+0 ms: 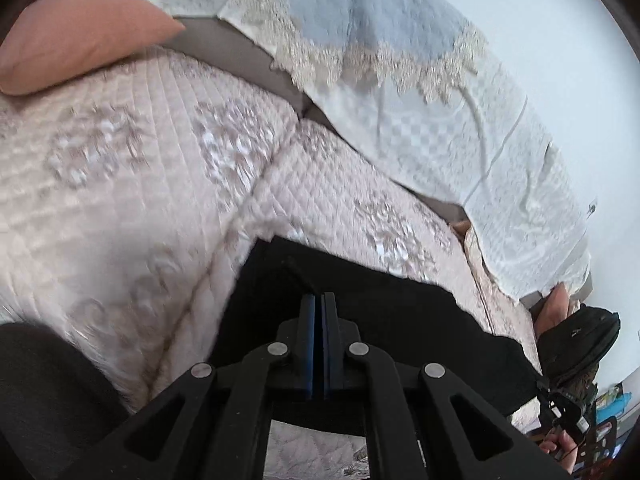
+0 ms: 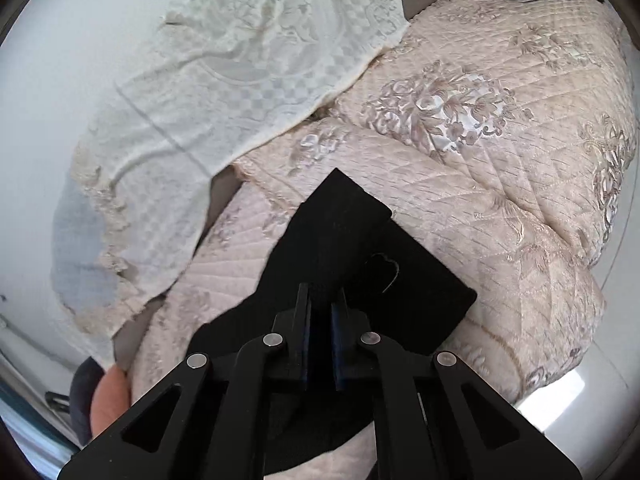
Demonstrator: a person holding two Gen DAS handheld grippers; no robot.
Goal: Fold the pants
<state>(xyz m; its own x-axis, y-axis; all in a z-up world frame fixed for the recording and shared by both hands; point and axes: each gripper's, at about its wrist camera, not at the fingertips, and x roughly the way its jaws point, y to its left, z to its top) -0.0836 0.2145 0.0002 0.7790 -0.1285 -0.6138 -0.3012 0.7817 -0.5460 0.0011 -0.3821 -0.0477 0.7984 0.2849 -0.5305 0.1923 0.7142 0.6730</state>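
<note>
We've got both ends: our left gripper clenched on the black pants, our right gripper pinching them too, sofa cushions at twelve o'clock.

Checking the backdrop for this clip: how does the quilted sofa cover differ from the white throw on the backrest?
The cover is pinkish-beige; the throw is white. The cover is quilted with shiny floral embroidery; the throw has a woven checker pattern and lace edging. The cover lies over the seat with the black pants on it; the throw drapes the backrest. Both are patterned fabric.
</note>
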